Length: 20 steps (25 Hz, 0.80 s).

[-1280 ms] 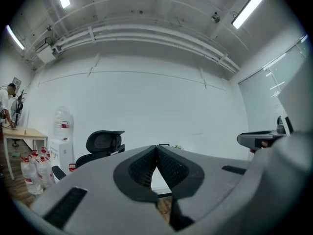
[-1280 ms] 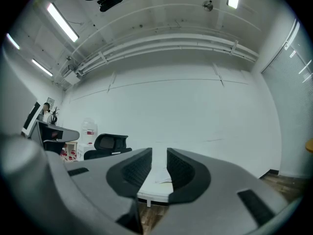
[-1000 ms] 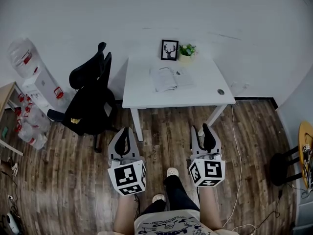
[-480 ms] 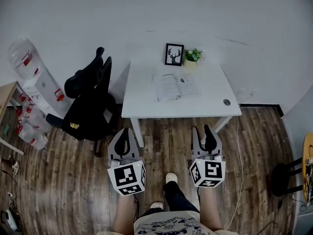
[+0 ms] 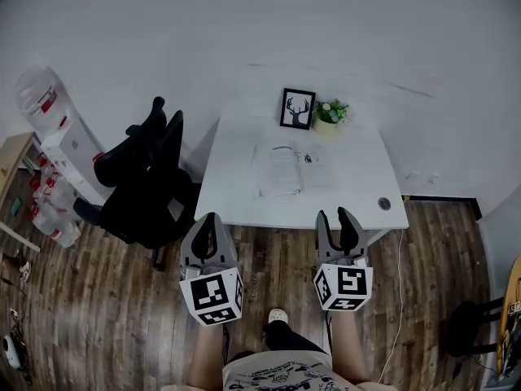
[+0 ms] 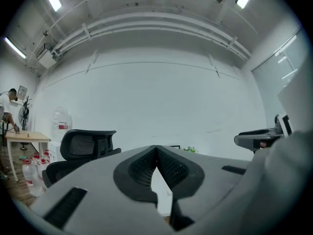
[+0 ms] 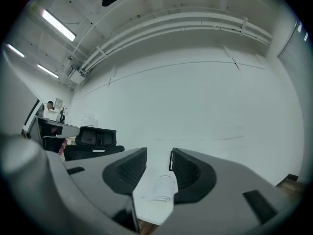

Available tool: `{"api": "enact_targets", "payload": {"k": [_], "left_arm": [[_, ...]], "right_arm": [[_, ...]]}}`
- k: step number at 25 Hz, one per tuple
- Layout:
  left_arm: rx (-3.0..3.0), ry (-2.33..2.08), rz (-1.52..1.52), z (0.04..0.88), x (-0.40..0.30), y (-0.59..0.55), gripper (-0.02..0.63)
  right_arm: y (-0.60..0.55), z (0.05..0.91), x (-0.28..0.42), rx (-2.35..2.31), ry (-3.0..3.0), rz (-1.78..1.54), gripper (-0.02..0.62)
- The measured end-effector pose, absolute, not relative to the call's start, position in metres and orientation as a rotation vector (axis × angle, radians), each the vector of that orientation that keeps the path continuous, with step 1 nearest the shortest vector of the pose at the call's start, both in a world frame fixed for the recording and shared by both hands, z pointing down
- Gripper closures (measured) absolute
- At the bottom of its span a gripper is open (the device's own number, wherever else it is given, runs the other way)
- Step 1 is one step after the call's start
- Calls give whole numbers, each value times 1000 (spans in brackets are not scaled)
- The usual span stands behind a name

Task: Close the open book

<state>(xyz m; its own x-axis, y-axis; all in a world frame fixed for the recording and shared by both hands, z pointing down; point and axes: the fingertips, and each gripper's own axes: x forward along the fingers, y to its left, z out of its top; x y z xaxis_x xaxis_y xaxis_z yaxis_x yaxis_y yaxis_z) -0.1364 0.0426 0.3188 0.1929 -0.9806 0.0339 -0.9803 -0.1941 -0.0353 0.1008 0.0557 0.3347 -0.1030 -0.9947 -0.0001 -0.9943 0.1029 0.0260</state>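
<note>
An open book (image 5: pixel 288 169) lies flat in the middle of the white table (image 5: pixel 236 194); between the right gripper's jaws it shows as the book (image 7: pixel 159 189) on the table (image 7: pixel 149 213). Both grippers hover level over the wooden floor, short of the table's near edge. My left gripper (image 5: pixel 209 218) is shut with its tips touching and nothing in them (image 6: pixel 156 149). My right gripper (image 5: pixel 340 215) has a gap between its jaws, which are opening (image 7: pixel 159 153); nothing is between them.
A framed deer picture (image 5: pixel 297 108) and a small potted plant (image 5: pixel 331 112) stand at the table's back edge. A black office chair (image 5: pixel 138 182) sits left of the table. Water bottles (image 5: pixel 41 96) line the left wall. A dark stool (image 5: pixel 460 332) stands at right.
Both grippers have moved forward toward the table. The table and book now lie nearer and lower in the head view.
</note>
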Motion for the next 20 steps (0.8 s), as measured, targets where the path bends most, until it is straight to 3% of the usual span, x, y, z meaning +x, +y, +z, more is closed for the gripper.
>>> {"api": "enact_targets", "payload": {"k": [20], "left_arm": [[-2370, 2101, -194, 351, -84, -58, 583]], "right_arm": [[-60, 371, 153, 1965, -2364, 55, 439]]}}
